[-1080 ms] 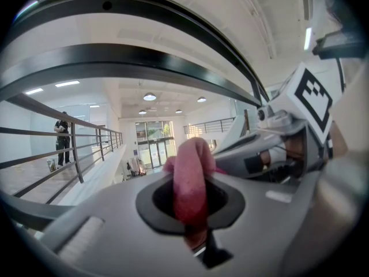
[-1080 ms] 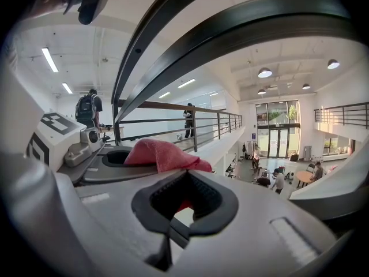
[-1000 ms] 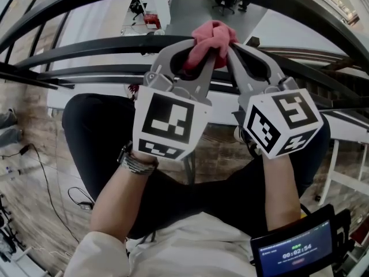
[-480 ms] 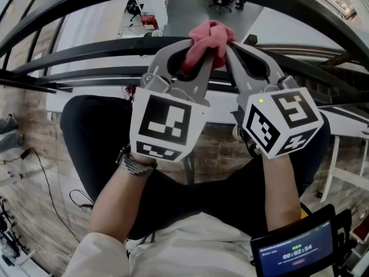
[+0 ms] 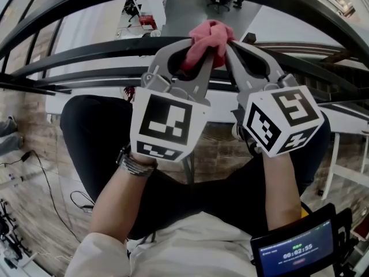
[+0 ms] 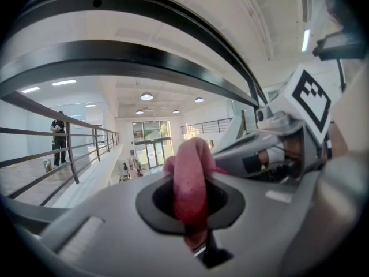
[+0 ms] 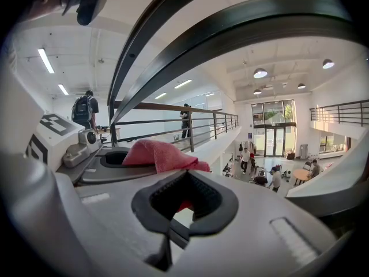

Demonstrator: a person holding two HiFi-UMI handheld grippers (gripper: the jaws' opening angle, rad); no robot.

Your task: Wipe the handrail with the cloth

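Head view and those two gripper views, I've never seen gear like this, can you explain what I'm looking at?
A person holds two hand-held clamps. The head view looks down from a camera on the head: left gripper, right gripper, each carrying a cube with square markers. The other two pictures come from cameras riding on each gripper, looking along its fingers. Both grippers are shut on one pink cloth, held up at the dark handrail. Below is the floor.

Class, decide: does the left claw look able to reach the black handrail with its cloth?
Probably yes: the left claw, shut on the pink cloth, sits right at the handrail, with nothing visible between them.
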